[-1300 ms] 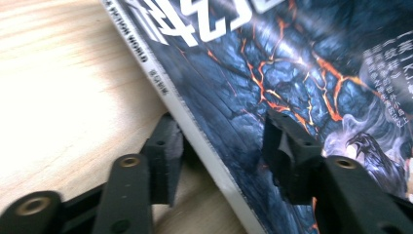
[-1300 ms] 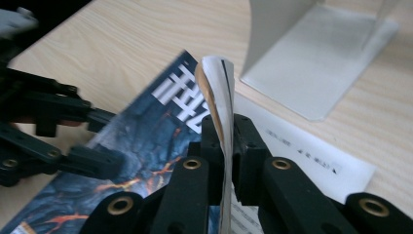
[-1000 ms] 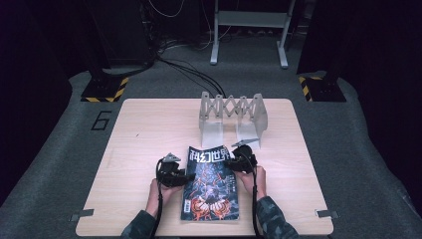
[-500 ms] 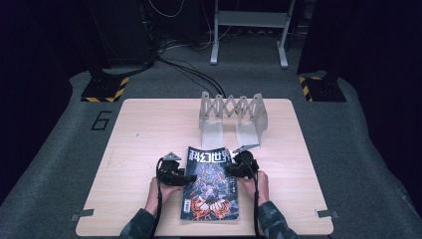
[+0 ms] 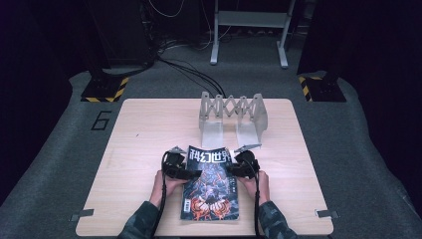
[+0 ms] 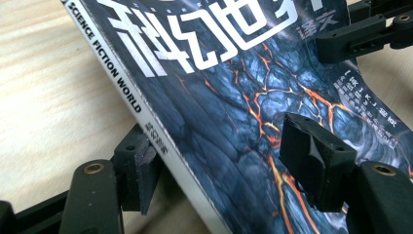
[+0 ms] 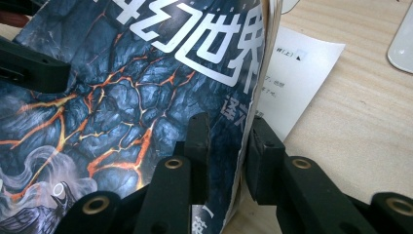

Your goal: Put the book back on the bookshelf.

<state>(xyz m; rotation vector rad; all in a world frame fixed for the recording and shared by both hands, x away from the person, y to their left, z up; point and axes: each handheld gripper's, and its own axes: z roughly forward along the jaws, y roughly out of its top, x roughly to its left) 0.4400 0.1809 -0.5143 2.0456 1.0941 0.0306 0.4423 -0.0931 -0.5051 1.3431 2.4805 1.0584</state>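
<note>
A dark science-fiction magazine [image 5: 211, 191] with orange lava cracks lies on the wooden table [image 5: 139, 149], near its front edge. My left gripper [image 5: 190, 174] straddles the spine [image 6: 146, 117]. Its jaws have just been opening: one pad [image 6: 141, 170] sits by the spine, and the other pad [image 6: 311, 161] stands clear above the cover. My right gripper [image 5: 232, 168] is shut on the magazine's open edge [image 7: 258, 87], one pad [image 7: 197, 136] on the cover and the other behind the pages. That edge is lifted off the table.
A grey metal folding rack [image 5: 231, 112] stands just beyond the magazine at the table's back. A white printed sheet [image 7: 302, 73] lies under the magazine's right side. Bare wood spreads to the left and right of the hands.
</note>
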